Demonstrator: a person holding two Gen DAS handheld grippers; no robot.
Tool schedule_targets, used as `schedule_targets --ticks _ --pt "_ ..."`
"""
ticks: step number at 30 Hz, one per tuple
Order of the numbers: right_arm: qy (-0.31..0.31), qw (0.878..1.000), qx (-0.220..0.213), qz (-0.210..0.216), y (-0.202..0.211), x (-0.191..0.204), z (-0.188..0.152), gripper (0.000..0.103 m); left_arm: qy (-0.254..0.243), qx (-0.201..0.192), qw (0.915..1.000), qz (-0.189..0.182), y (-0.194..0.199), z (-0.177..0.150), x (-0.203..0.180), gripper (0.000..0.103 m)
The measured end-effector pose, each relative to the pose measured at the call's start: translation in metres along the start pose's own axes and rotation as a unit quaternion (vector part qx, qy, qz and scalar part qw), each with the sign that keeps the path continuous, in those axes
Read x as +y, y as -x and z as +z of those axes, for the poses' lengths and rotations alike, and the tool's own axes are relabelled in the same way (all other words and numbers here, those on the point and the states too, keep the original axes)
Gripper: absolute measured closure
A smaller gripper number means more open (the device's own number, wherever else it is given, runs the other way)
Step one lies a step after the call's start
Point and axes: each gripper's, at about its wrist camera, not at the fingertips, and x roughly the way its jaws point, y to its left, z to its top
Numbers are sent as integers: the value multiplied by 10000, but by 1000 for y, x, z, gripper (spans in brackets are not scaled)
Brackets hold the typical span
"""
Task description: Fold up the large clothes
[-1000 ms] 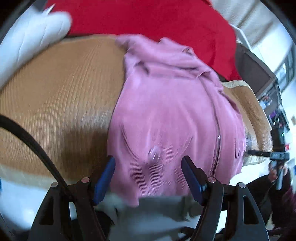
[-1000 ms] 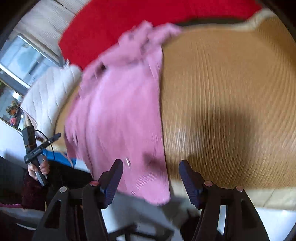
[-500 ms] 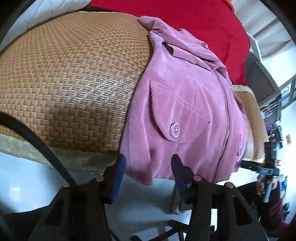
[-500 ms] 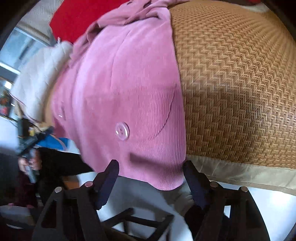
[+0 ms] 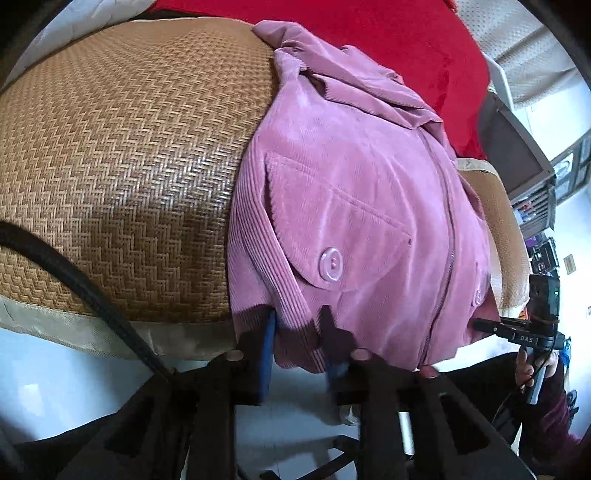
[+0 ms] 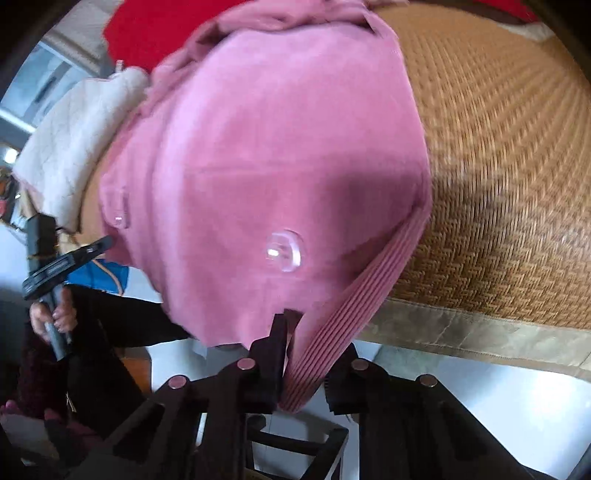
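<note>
A pink corduroy jacket (image 5: 351, 192) lies front up on a woven straw mat (image 5: 129, 147), zipped, with a buttoned pocket flap. Its bottom hem hangs over the mat's near edge. My left gripper (image 5: 299, 332) has the hem's left corner between its blue pads, and the jaws are closing on the cloth. In the right wrist view the jacket (image 6: 277, 147) fills the middle. My right gripper (image 6: 304, 352) is closing and pinches the ribbed hem at the right corner, lifting it off the mat (image 6: 498, 166).
A red blanket (image 5: 369, 33) lies behind the jacket's collar and a white quilt (image 6: 74, 147) sits to one side. A black cable (image 5: 74, 273) crosses the mat's front. A person's hand (image 5: 532, 365) grips the other handle. White floor and a dark chair frame (image 6: 295, 443) lie below.
Both grippers came down to the jacket's hem at the mat's near edge and closed around its two corners. The right one has pulled the ribbed hem up.
</note>
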Motion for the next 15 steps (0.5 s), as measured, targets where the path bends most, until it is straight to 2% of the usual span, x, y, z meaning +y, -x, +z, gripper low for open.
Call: schedule_targets --ticks 1,2,5,6,8,9,10,11,15 --pt "-43 10000 3 37 3 -6 -3 84 96 56 9999 53 -3 2 0 41" --pt "-140 9999 49 29 1 -10 -2 84 177 60 9998 88 -3 5 2 36" --pt "-331 9993 182 83 -4 -20 6 81 210 51 9997 134 -7 11 0 37" --pt "-293 9995 136 72 -4 -21 10 81 191 56 9996 180 -9 12 0 43" --pt "-164 9998 94 -56 -2 -13 9 85 61 146 9991 398 -19 19 -6 98" --pt "-133 9998 75 -87 0 -11 8 87 45 178 9989 429 -22 21 -7 96" --pt "-110 9999 50 -99 3 -9 10 92 55 171 9991 377 -23 23 -9 97" --pt "-84 9999 -21 -101 5 -5 12 93 32 160 9995 262 -22 25 -12 97" --pt "92 9992 -389 31 42 5 17 94 -170 -107 9987 -478 -4 41 -33 97"
